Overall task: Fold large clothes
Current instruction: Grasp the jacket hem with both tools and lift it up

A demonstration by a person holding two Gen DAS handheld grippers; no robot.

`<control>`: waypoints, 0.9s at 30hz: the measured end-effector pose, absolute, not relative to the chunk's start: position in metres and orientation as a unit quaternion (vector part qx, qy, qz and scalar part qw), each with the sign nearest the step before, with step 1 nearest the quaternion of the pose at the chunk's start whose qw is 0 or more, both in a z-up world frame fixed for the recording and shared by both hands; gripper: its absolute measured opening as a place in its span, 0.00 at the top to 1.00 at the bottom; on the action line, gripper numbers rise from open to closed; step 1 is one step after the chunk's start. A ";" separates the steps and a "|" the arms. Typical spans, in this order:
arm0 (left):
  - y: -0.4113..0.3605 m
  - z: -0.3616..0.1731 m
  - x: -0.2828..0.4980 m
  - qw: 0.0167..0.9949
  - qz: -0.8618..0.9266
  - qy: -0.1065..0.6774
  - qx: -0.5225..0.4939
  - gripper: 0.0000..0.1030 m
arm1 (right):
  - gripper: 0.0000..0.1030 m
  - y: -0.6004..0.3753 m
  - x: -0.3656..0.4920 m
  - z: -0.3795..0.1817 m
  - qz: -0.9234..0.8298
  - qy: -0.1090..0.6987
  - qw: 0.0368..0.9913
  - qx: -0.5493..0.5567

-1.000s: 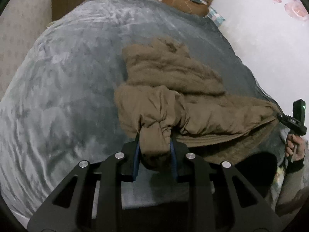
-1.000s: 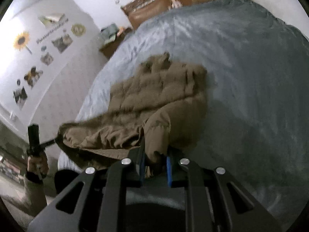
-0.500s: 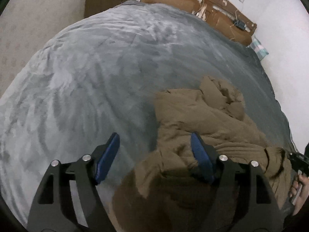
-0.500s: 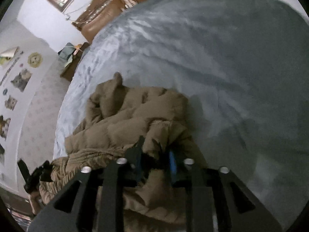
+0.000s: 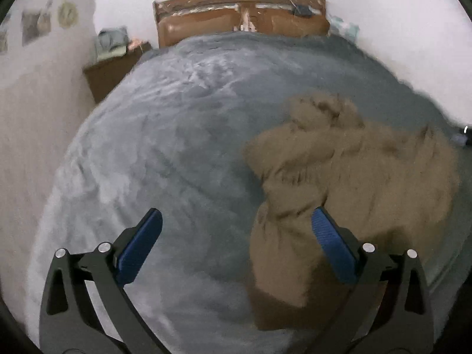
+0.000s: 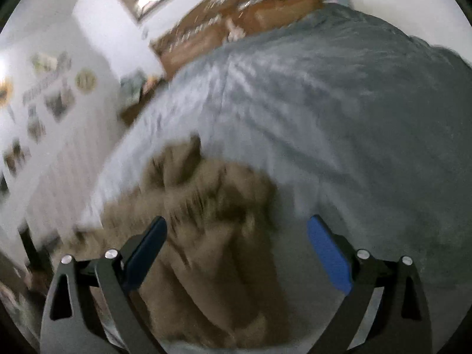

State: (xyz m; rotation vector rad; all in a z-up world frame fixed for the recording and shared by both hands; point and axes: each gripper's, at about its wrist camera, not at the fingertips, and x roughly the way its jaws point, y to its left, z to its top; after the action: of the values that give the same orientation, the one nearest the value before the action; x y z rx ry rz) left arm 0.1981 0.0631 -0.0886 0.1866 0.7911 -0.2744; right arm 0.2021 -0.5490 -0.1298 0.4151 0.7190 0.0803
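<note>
on the grey bedspread (image 5: 177, 147) a brown coat (image 5: 368, 177) lies crumpled.

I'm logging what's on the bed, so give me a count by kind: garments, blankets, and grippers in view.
Garments: 1, the brown puffy jacket, lying loose on the bed.
Blankets: 1, the grey blanket covering the bed.
Grippers: 2, the left gripper and the right gripper, jaws opening, neither pressing on the jacket.
Total: 4
</note>
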 end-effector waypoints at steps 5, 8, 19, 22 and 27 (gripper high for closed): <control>0.065 -0.122 0.204 0.887 -0.138 0.439 -0.020 0.03 | 0.07 -0.517 0.202 -0.139 0.065 0.387 0.912 0.120; 0.052 -0.138 0.210 0.883 -0.120 0.454 -0.019 0.03 | 0.06 -0.508 0.208 -0.146 0.051 0.404 0.908 0.096; 0.034 -0.148 0.219 0.883 -0.128 0.452 -0.017 0.40 | 0.67 -0.504 0.231 -0.175 0.076 0.450 0.876 0.156; 0.030 -0.141 0.222 0.881 -0.142 0.449 -0.041 0.82 | 0.81 -0.498 0.228 -0.159 0.063 0.428 0.889 0.150; 0.055 -0.083 0.203 0.922 -0.126 0.356 -0.082 0.93 | 0.84 -0.503 0.200 -0.110 0.050 0.341 0.925 0.158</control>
State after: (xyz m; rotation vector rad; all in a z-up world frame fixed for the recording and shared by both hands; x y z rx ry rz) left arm 0.2025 0.0554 -0.0832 -0.1682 0.7300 -0.2589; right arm 0.1999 -0.5034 -0.1100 0.3248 0.6996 0.1030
